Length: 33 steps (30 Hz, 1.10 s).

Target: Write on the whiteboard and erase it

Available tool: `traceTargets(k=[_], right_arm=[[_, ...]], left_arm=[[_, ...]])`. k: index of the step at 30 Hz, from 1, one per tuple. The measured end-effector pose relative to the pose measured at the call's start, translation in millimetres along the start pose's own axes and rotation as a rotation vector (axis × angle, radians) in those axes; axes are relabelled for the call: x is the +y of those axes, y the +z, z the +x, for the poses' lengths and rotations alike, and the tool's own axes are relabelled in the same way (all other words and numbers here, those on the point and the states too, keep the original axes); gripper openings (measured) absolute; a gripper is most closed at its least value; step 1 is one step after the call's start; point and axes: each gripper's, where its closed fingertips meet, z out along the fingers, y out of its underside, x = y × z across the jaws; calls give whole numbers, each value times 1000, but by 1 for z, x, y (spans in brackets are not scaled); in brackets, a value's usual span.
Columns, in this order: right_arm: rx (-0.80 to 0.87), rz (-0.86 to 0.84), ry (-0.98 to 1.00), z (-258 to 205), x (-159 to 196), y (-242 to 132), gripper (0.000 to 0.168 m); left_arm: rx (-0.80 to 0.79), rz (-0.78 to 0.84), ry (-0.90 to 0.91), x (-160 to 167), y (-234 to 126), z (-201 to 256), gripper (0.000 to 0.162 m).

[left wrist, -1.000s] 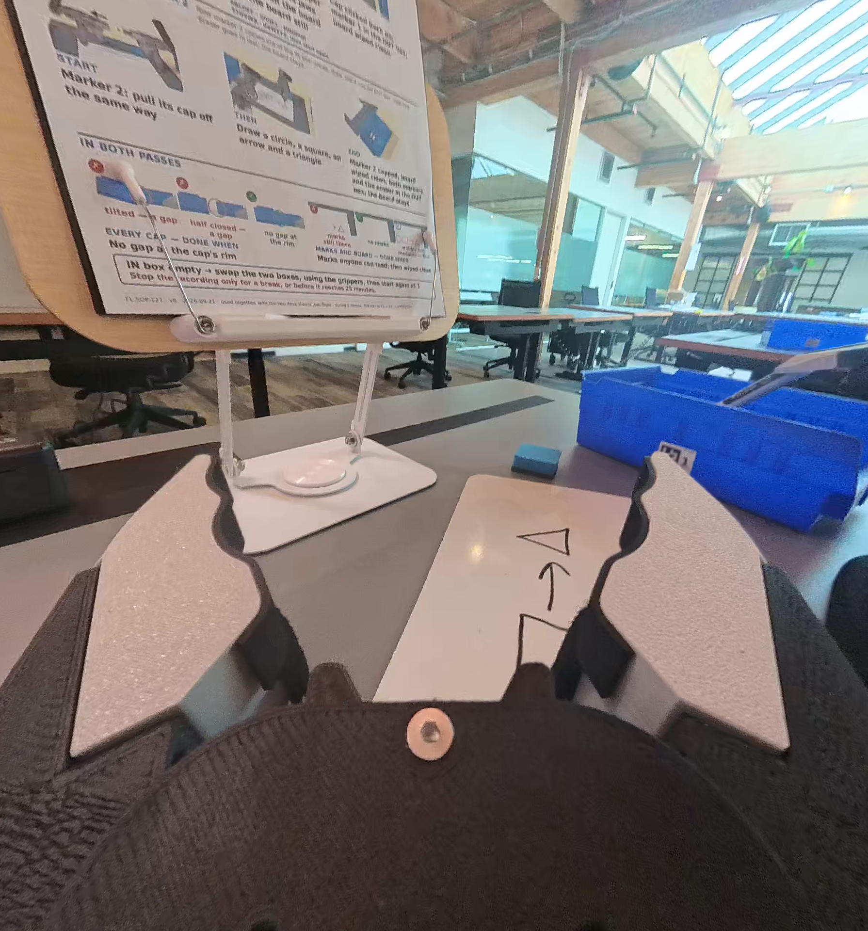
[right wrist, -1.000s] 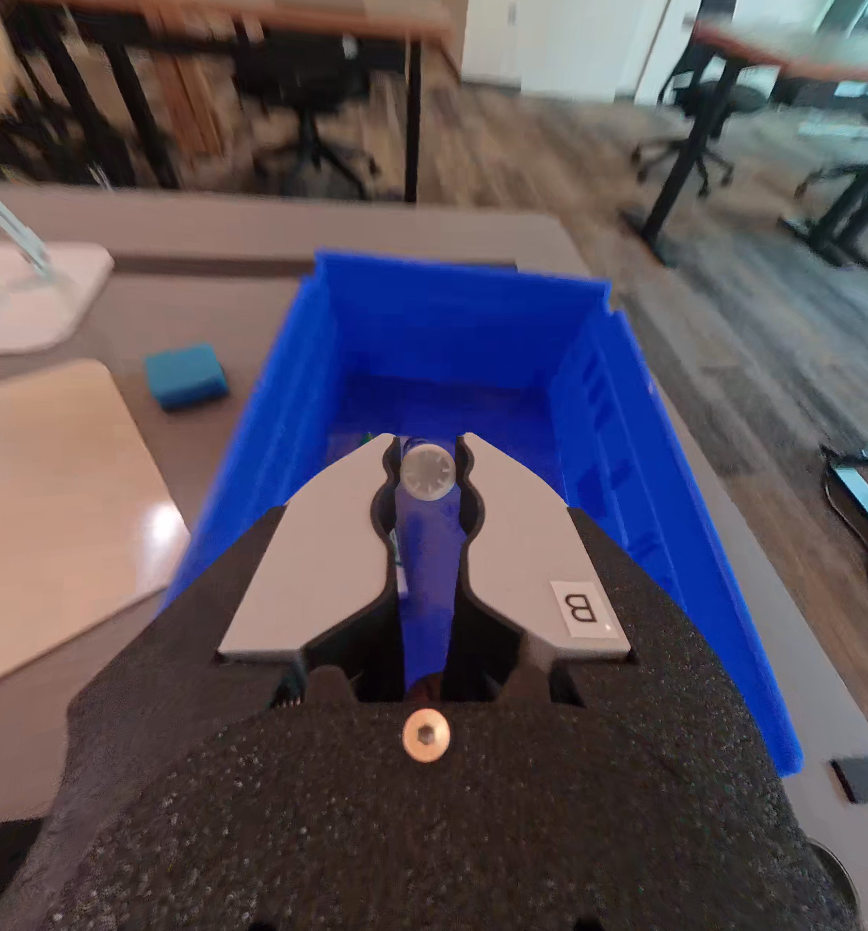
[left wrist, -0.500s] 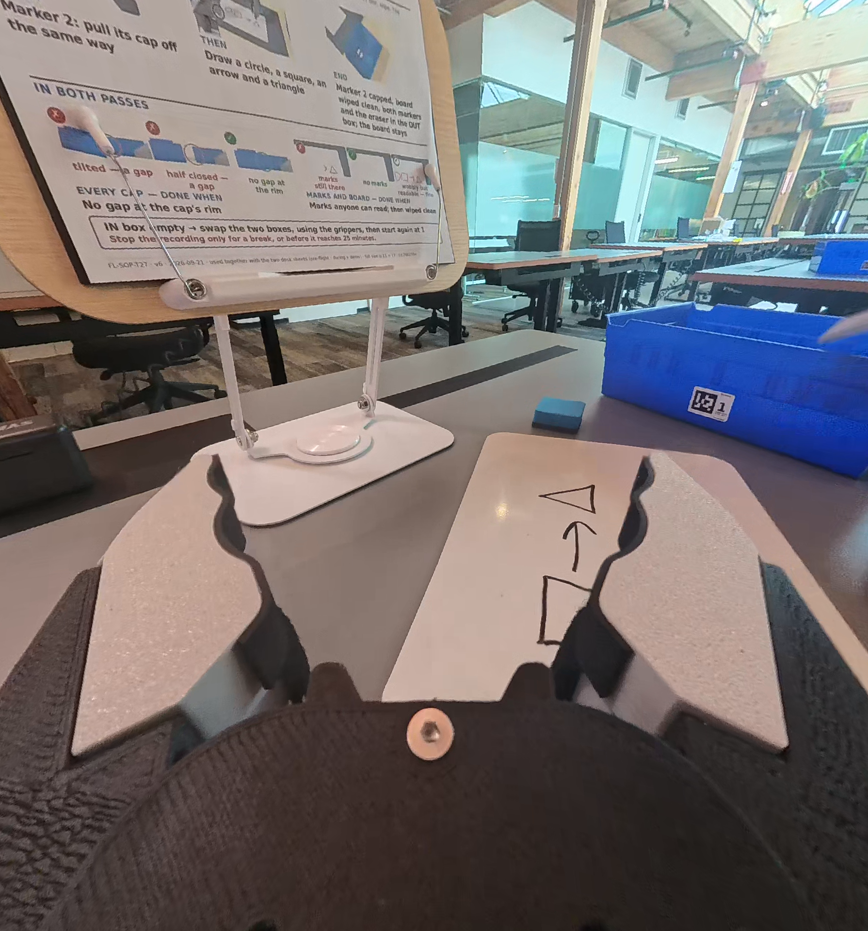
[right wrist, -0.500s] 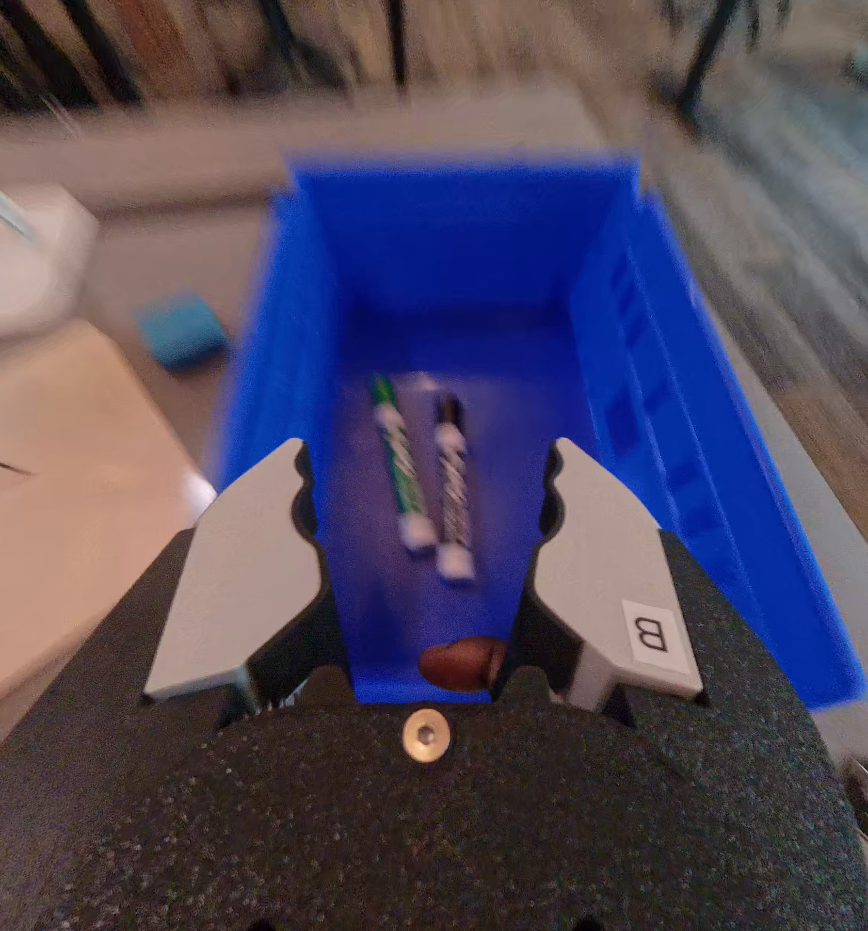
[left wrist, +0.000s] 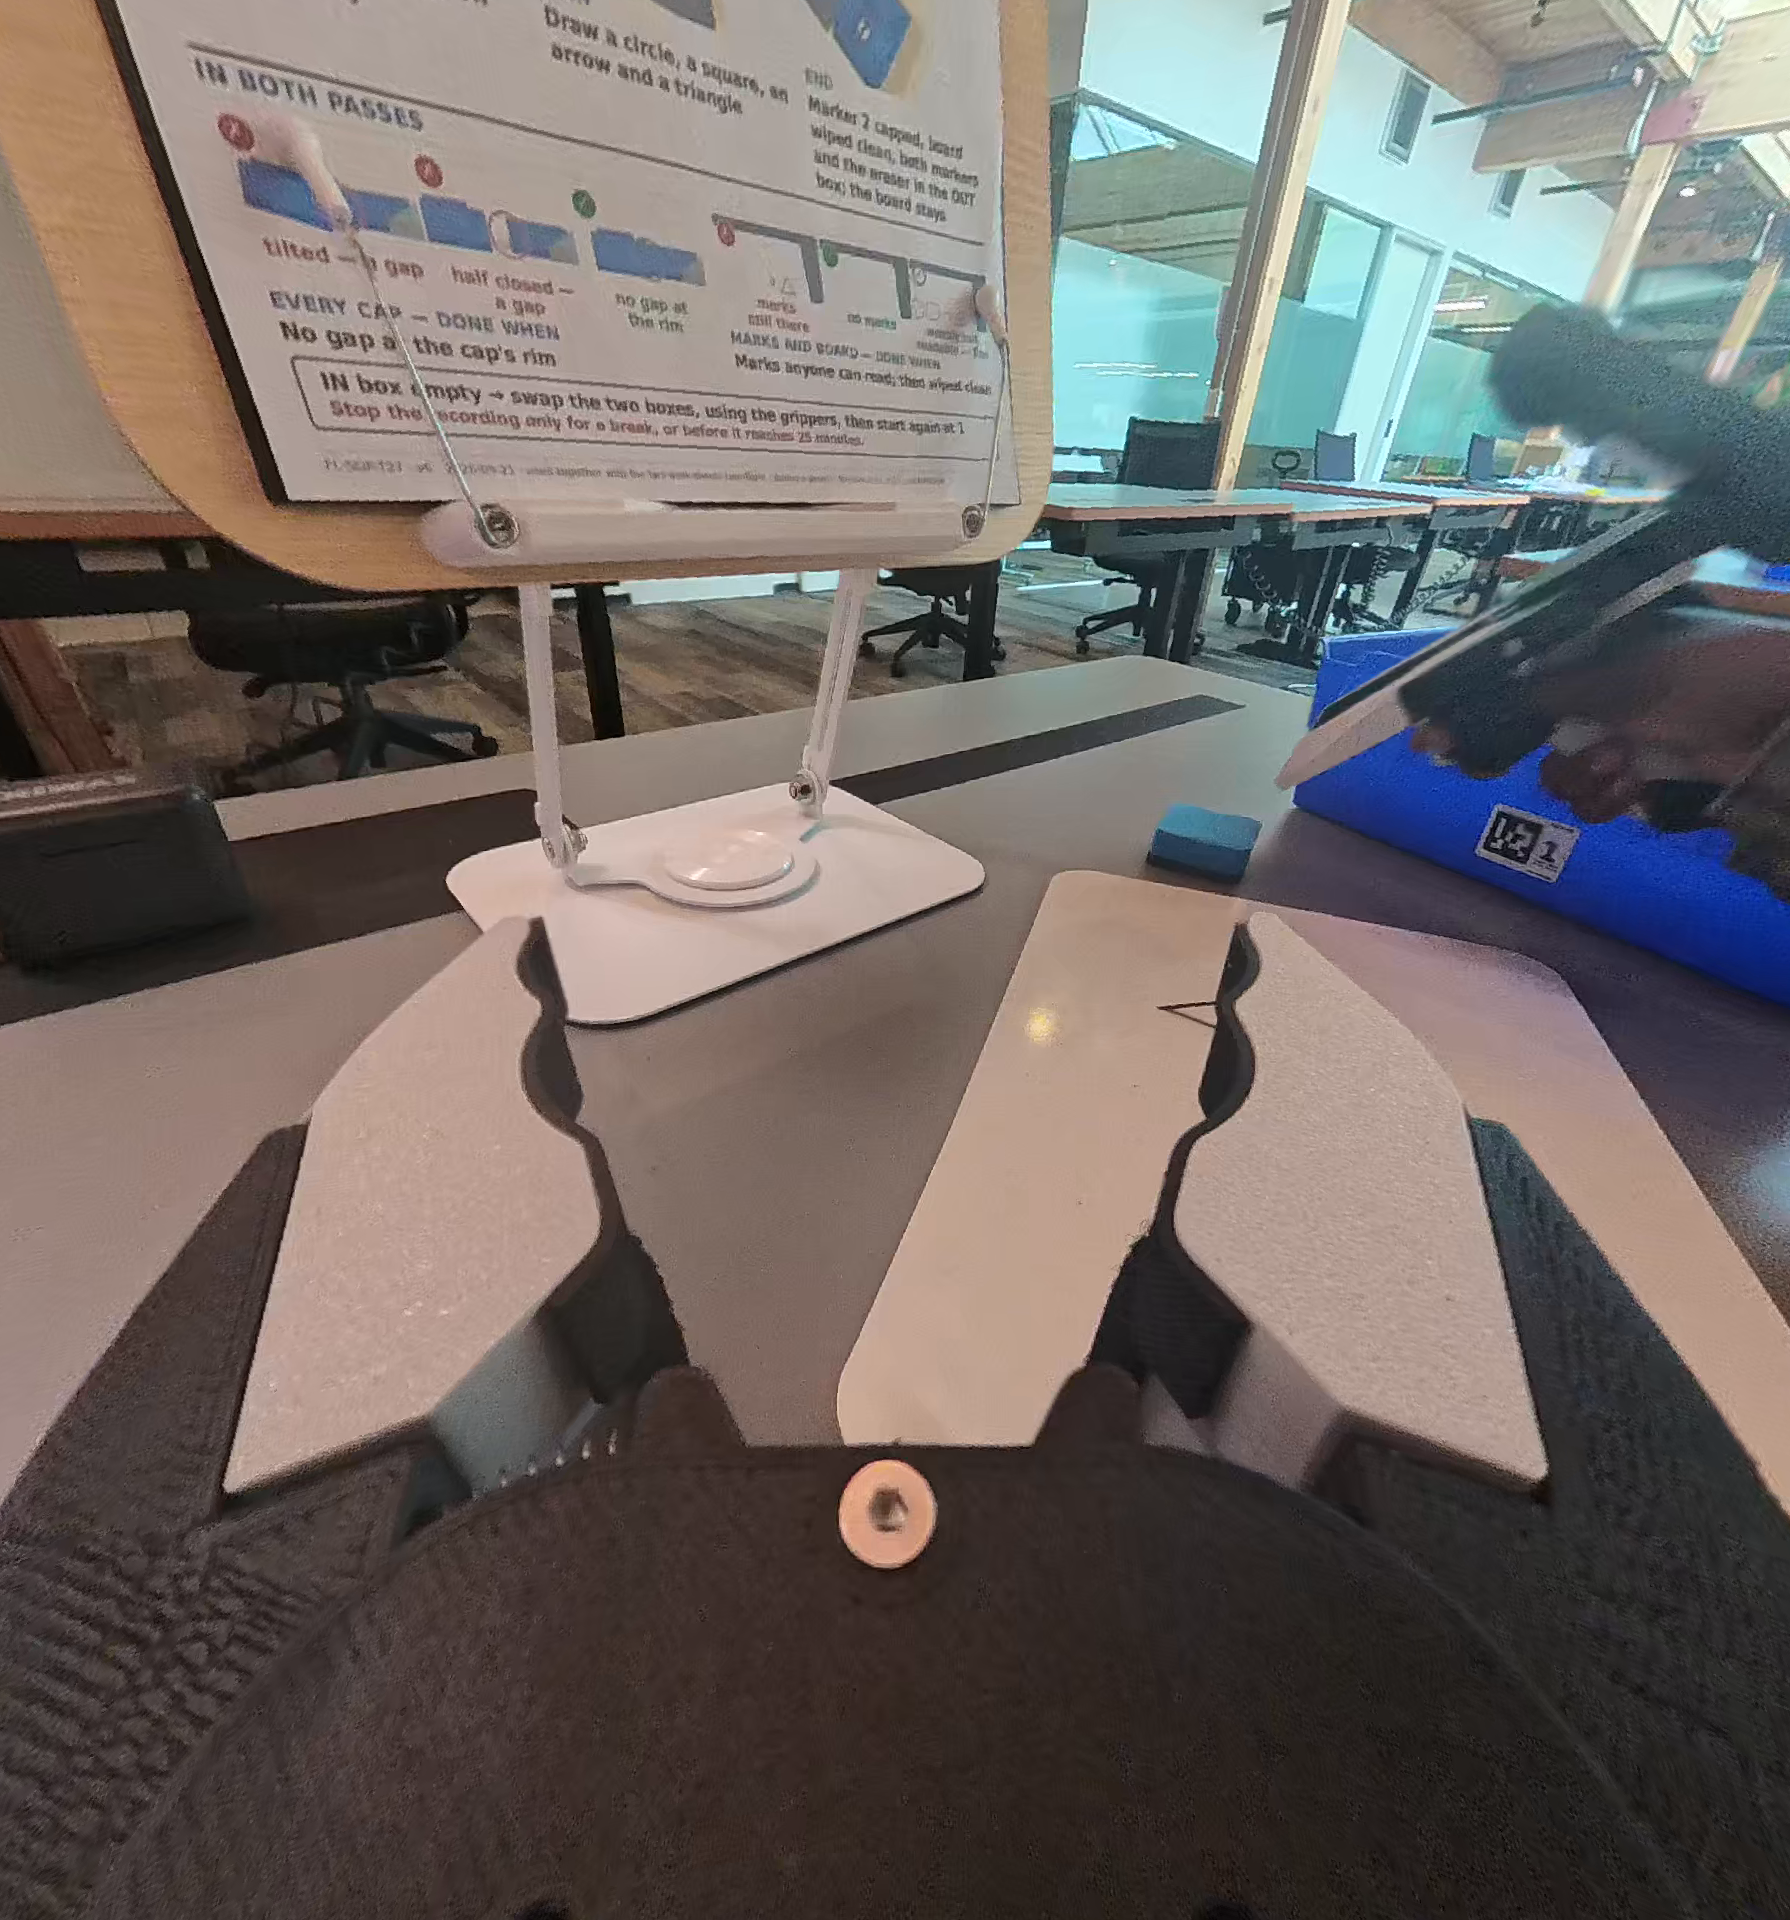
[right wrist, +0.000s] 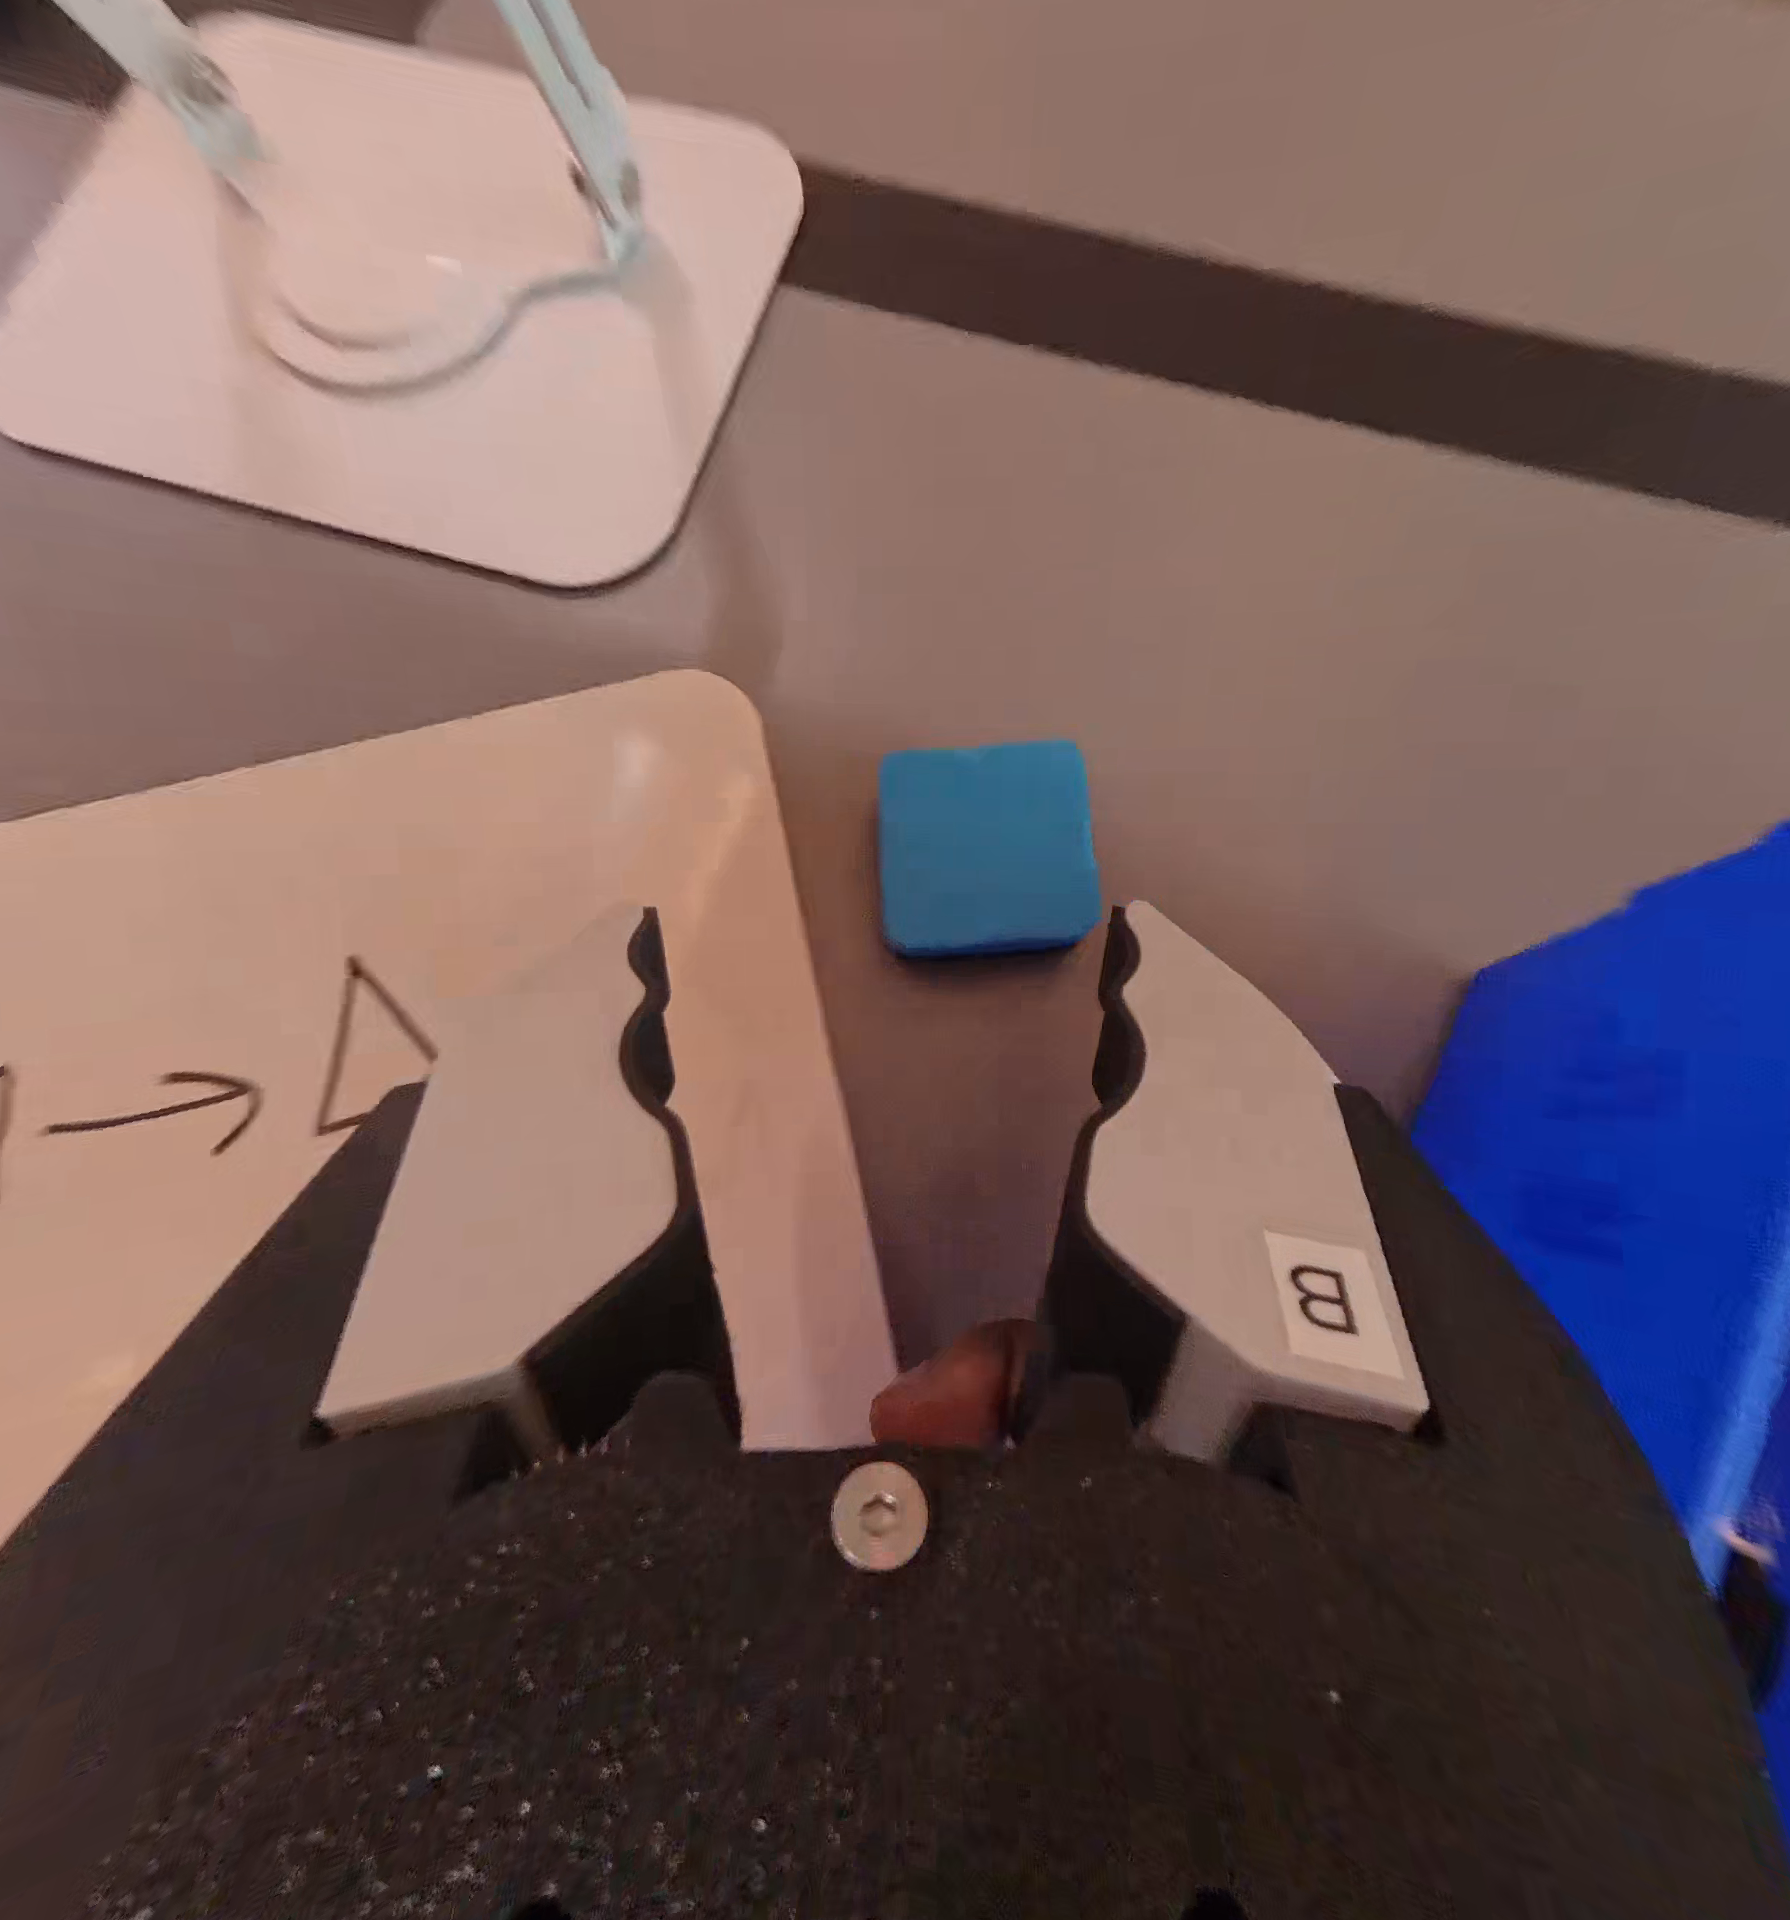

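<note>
Desk scene, left to right. Black box (left wrist: 91,862) at far left of grey table (left wrist: 143,1122). White stand (left wrist: 714,894) carrying a printed instruction sheet (left wrist: 600,239) behind. Left gripper (left wrist: 880,1049) spread wide, nothing in it, hovering above table and near end of whiteboard (left wrist: 1057,1143). Whiteboard lies flat, with black square, arrow, triangle (right wrist: 366,1049) drawn on it. Blue eraser (right wrist: 984,844) on table just beside the board's far corner. Right gripper (right wrist: 880,997) released, empty, tips just short of eraser. Blue bin (right wrist: 1639,1195) at right.
</note>
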Motion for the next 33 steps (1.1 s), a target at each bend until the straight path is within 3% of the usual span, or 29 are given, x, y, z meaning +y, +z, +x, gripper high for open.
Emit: traceTargets(k=[4,11,15,18,20,21,24,28,33], right_arm=[[36,-46,-24,23,6,37,77],[34,-66,-67,26,13,49,74],[35,-42,-96,26,14,55,54],[-3,-3,-117,13,6,46,54],[-103,44,-128,-14,-7,30,53],[-168,64,-153,-35,-13,21,53],[-365,68,-287,-108,-17,-4,53],[-593,-6,-493,-204,14,-27,53],[-702,-82,-666,-270,59,-31,53]], left_arm=[[6,-16,-28,4,2,-2,113],[33,-43,4,11,4,2,111],[97,-133,9,25,4,11,95],[153,-299,35,46,1,14,58],[219,-434,23,62,-6,16,11],[259,-496,10,69,-11,18,1],[365,-684,14,97,-25,27,1],[352,-847,105,117,-35,28,1],[358,-863,72,117,-36,31,1]])
